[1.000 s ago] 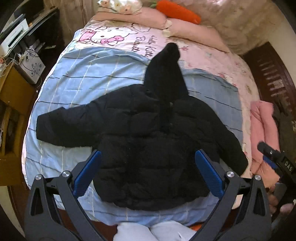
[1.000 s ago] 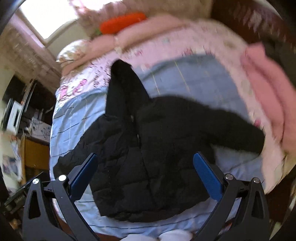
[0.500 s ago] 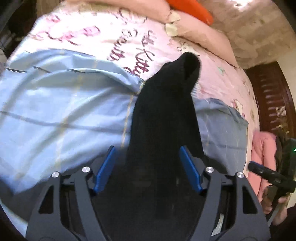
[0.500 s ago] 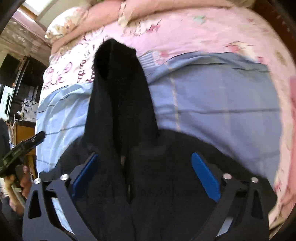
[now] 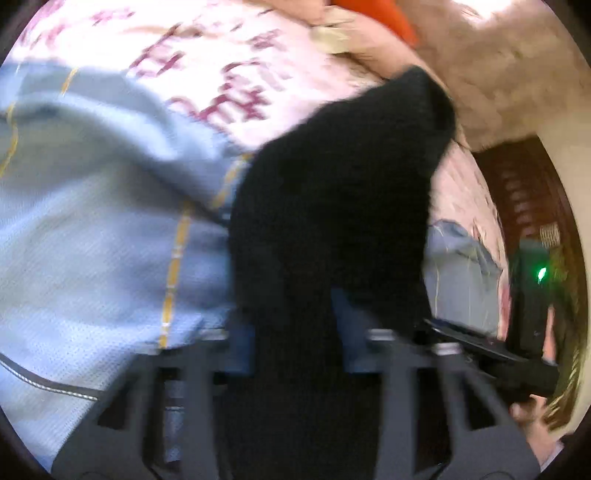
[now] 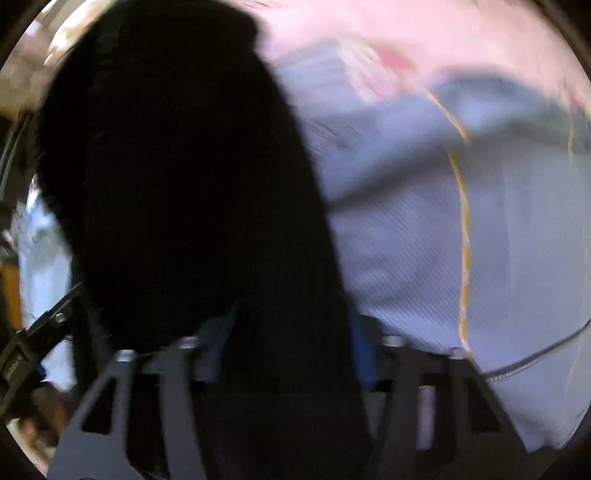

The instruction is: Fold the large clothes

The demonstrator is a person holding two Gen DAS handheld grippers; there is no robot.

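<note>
Black padded hooded jacket (image 5: 332, 206), lying on the pale blue bedcover with yellow and grey stripes (image 5: 92, 229); its long hood reaches up onto the pink printed quilt (image 5: 221, 55). Left gripper (image 5: 293, 332), blue-padded fingers (image 5: 242, 350) either side of the hood's base, the dark fabric filling the narrow gap between them; whether they pinch it cannot be told through the blur. Right gripper (image 6: 291, 350), seen in the right wrist view, fingers (image 6: 364, 354) likewise flanking the jacket (image 6: 177, 184), grip equally unclear. Orange cushion (image 5: 399, 18) beyond the quilt. Dark wooden furniture (image 5: 528, 199) at the bed's right side.
</note>
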